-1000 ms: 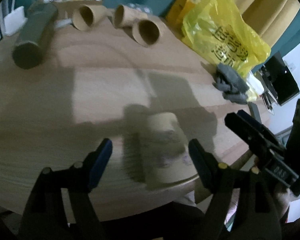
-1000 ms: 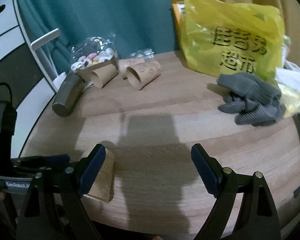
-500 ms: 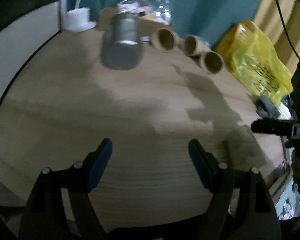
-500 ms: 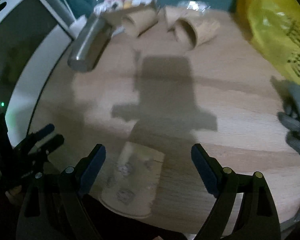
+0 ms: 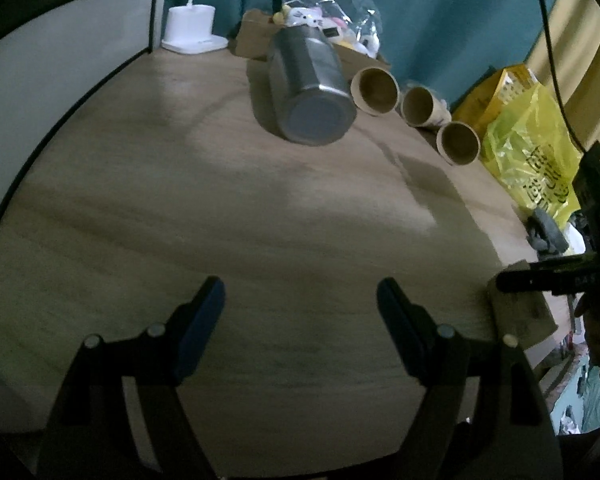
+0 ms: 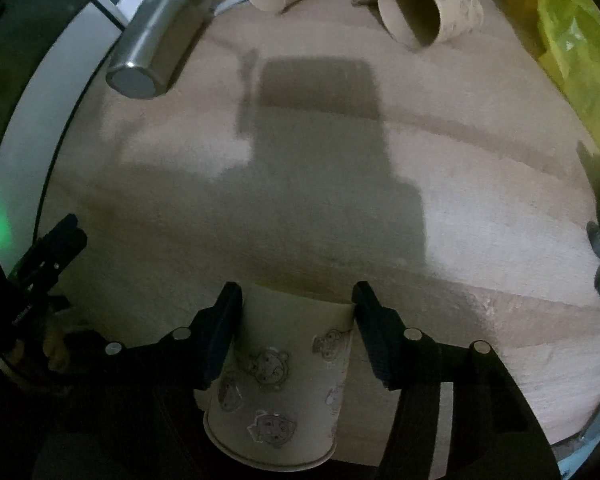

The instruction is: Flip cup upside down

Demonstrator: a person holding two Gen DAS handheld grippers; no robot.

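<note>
A tan paper cup [image 6: 284, 376] with cartoon prints lies at the near edge of the round wooden table [image 6: 300, 184], base pointing away from me, rim toward the camera. My right gripper [image 6: 296, 316] has closed on the cup, both pads pressing its sides near the base. In the left wrist view the cup [image 5: 520, 312] shows at the far right with the right gripper's finger across it. My left gripper [image 5: 300, 320] is open and empty over bare table.
A steel bottle [image 5: 308, 92] lies on its side at the back. Three paper cups [image 5: 416, 100] lie on their sides beside it. A yellow plastic bag [image 5: 532, 160] and grey gloves [image 5: 544, 232] are at the right. A white charger [image 5: 192, 28] stands at the back left.
My left gripper swung left away from the cup. My right gripper moved in over the cup and closed its jaws onto it.
</note>
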